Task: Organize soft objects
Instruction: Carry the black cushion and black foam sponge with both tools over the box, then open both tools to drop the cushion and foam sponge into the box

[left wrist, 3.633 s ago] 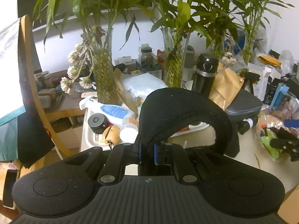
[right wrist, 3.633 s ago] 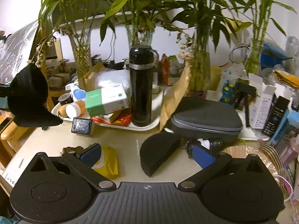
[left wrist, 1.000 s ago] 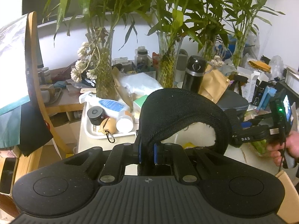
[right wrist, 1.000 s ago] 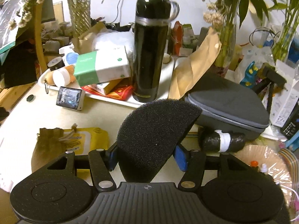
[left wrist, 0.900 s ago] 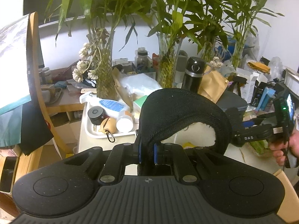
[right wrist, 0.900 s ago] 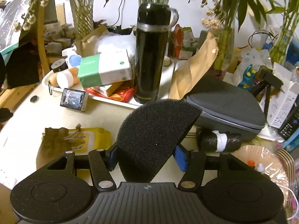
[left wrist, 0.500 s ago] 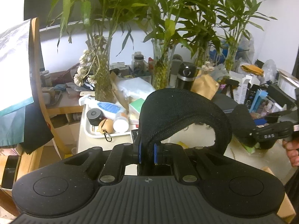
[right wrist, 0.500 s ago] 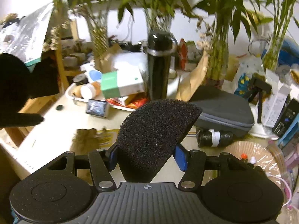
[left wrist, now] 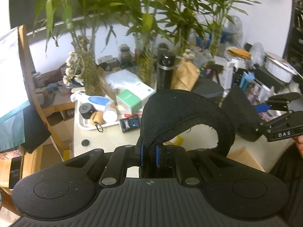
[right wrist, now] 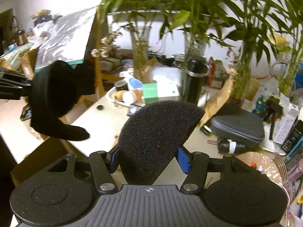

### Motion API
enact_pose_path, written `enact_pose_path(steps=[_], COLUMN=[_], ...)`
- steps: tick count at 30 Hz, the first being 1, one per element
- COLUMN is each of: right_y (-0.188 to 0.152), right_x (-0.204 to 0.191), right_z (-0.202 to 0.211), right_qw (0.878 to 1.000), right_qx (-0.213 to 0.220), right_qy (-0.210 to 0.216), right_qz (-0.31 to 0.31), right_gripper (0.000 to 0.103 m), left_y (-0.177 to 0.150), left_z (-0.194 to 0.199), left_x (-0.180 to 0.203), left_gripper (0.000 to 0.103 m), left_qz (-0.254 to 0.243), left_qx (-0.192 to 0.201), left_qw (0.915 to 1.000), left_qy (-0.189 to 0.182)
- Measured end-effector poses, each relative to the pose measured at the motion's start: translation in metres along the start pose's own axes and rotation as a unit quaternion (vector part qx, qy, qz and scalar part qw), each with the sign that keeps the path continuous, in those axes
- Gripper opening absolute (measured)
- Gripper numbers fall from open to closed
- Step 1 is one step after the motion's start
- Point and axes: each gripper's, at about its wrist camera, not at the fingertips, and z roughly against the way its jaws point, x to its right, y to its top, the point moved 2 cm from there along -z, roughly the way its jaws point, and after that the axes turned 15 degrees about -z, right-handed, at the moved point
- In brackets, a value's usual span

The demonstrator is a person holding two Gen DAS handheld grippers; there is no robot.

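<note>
My left gripper is shut on a curved black fabric pad, held up in the air above the table. That pad also shows at the left of the right wrist view. My right gripper is shut on a black half-round foam piece, also lifted off the table. The foam and the right gripper show at the right edge of the left wrist view.
The beige table carries a white tray with bottles and boxes, a black flask, a grey zip case, a brown paper bag and glass vases with bamboo. A wooden chair stands left.
Both grippers have risen and pulled back from the table with their pieces still held. The right gripper picked the foam piece off the table since the earliest frame.
</note>
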Motion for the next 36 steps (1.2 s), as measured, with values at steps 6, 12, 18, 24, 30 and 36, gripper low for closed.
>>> enact_pose_path(steps=[6, 12, 18, 24, 30, 36], right_y=[-0.010, -0.021, -0.038, -0.045, -0.055, -0.067], right_x=[-0.017, -0.025, -0.030, -0.031, -0.032, -0.030], right_z=[0.019, 0.033, 0.038, 0.040, 0.037, 0.033], right_qw=[1.000, 0.999, 0.998, 0.998, 0.997, 0.996], right_qx=[-0.004, -0.011, -0.025, -0.031, -0.043, -0.057], right_qy=[0.019, 0.038, 0.047, 0.054, 0.063, 0.069], right_qz=[0.016, 0.023, 0.032, 0.027, 0.022, 0.006], right_gripper=[0.063, 0.063, 0.063, 0.063, 0.063, 0.064], left_y=[-0.004, -0.020, -0.038, -0.055, -0.069, -0.071], left_z=[0.009, 0.012, 0.007, 0.000, -0.011, -0.002], left_x=[0.013, 0.020, 0.025, 0.027, 0.026, 0.023], left_gripper=[0.012, 0.012, 0.012, 0.012, 0.041, 0.065], left_qz=[-0.016, -0.015, -0.003, 0.025, 0.053, 0.076], left_qx=[-0.016, -0.045, -0.088, -0.122, -0.150, -0.124], left_qw=[0.9994, 0.9978, 0.9939, 0.9881, 0.9839, 0.9868], left_qy=[-0.027, -0.047, -0.067, -0.091, -0.082, -0.070])
